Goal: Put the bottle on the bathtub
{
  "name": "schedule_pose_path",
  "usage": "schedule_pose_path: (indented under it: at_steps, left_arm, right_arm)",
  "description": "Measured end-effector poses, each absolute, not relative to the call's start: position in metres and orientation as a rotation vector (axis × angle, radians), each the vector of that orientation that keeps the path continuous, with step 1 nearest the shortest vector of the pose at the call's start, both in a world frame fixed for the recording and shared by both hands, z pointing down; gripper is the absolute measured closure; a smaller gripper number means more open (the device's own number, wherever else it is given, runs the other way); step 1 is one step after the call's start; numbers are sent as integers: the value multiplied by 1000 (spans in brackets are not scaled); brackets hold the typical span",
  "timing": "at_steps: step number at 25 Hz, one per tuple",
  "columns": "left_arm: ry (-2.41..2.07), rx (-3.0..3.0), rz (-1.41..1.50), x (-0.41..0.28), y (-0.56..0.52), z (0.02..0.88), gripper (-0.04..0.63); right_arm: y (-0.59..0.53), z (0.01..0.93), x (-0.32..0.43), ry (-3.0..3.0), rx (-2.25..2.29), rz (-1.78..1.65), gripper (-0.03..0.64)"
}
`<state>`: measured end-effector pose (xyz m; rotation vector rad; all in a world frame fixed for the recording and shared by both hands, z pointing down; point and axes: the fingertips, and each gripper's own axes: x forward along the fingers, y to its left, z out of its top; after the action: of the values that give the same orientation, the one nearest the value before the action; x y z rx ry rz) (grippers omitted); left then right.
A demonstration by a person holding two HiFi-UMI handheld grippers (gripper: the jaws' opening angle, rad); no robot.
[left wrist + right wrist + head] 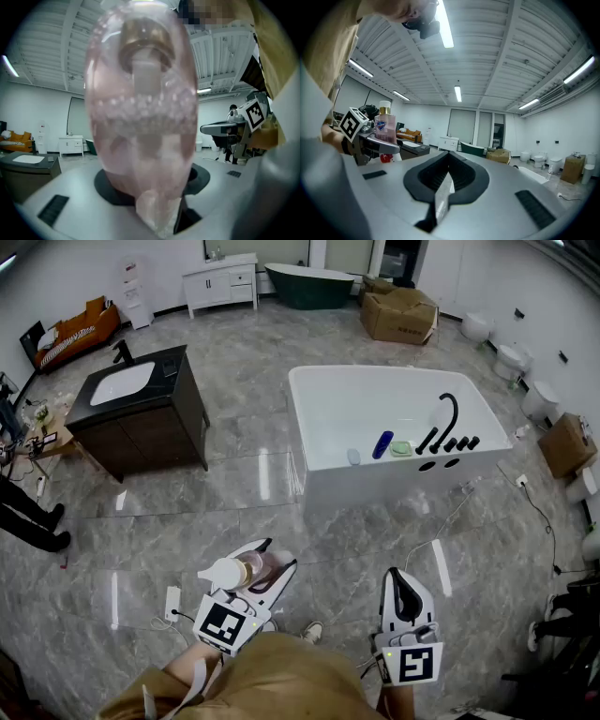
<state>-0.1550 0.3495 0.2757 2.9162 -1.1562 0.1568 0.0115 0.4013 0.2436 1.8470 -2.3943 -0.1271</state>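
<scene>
My left gripper (pixel 263 569) is shut on a clear pink bottle (pixel 246 572) with a white cap and a gold collar. In the left gripper view the bottle (pixel 140 108) fills the middle and hides most of what lies ahead. The right gripper view shows the same bottle (pixel 385 124) upright in the left gripper at the left. My right gripper (pixel 403 589) is shut and holds nothing; its jaws meet in the right gripper view (pixel 443 197). The white bathtub (pixel 319 471) stands ahead on the floor, with a blue bottle (pixel 382 443) lying on its near ledge.
A black faucet (pixel 444 418) and knobs sit on the tub's right ledge. A dark vanity with a white sink (pixel 141 407) stands at the left. A cardboard box (pixel 399 313), a green tub (pixel 309 283) and toilets (pixel 511 359) line the far side. Cables (pixel 469 502) cross the floor.
</scene>
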Motion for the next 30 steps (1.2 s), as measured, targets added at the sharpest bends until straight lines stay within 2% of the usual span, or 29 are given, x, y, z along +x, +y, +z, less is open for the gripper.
schedule_pose_path:
  at_steps: [17, 30]
  left_arm:
    - [-1312, 2845, 175, -102, 348, 288, 373]
    - [-1346, 2778, 237, -105, 318, 319, 373]
  right_arm:
    - [379, 249, 76, -2476, 1802, -157, 611]
    - [340, 264, 89, -2490, 1749, -91, 611]
